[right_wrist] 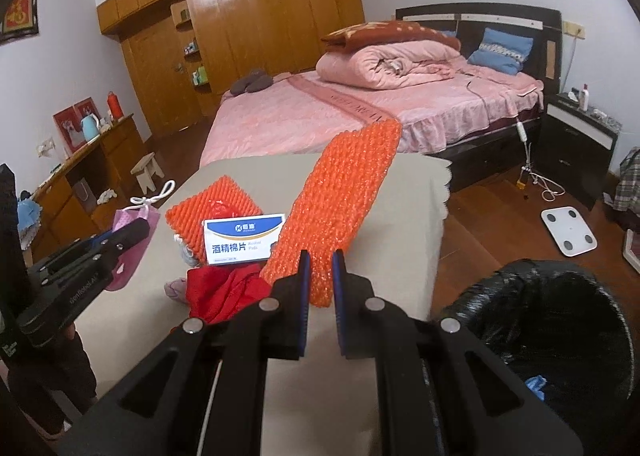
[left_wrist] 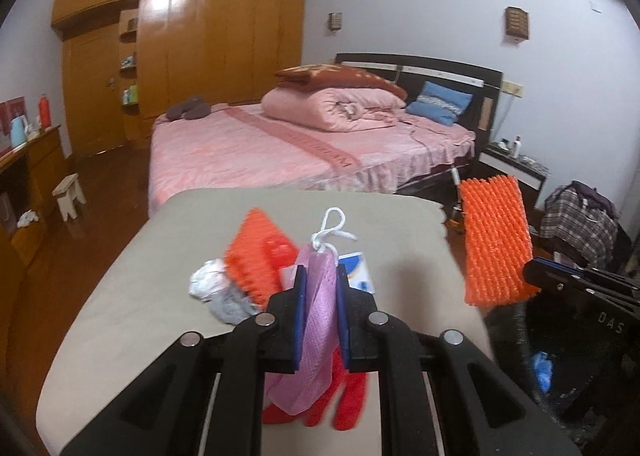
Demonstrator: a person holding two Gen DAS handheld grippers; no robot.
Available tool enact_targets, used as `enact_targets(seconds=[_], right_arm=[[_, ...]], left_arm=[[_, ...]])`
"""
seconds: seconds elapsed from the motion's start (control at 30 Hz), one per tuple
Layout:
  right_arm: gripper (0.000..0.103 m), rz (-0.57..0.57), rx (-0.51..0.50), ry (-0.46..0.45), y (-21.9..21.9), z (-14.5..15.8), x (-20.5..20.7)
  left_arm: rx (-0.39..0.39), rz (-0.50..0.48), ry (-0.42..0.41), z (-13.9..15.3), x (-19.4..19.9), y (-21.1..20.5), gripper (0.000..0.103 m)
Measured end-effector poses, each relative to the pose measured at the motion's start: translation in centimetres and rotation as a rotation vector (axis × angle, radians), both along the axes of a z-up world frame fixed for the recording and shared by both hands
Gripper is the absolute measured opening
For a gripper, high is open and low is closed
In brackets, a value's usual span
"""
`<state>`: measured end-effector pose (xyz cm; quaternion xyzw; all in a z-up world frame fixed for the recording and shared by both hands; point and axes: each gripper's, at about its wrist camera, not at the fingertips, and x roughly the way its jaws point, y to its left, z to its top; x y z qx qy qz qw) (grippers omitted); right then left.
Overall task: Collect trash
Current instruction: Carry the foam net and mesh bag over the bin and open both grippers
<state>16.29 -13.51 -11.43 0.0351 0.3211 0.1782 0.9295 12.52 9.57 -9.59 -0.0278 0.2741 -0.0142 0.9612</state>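
The left tongs [left_wrist: 322, 296] are clamped on a pink mesh pouch [left_wrist: 318, 312], lifted clear of the desk [left_wrist: 132, 296]. The right tongs [right_wrist: 319, 276] are clamped on an orange foam net [right_wrist: 344, 196], evidently so that it can be swung to the bin [right_wrist: 560, 320] just right. A box [right_wrist: 242, 238] and red cloth [right_wrist: 224, 288] are left on the desk.

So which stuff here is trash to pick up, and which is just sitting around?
Trash job:
pink mesh bag
long orange foam net
square orange net
red plastic bag
alcohol pad box
black bin

Just there:
bed
scale
stool
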Motion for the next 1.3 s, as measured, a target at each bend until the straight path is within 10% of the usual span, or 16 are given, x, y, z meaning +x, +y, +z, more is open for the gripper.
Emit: enact_targets(seconds=[1.3], right_arm=[[0.013,-0.441,-0.077,0.101,-20.5,-4.3,-11.2]], left_arm=[[-0.086,-0.640,0.042,-1.6,-0.2,-27.6,0.014]])
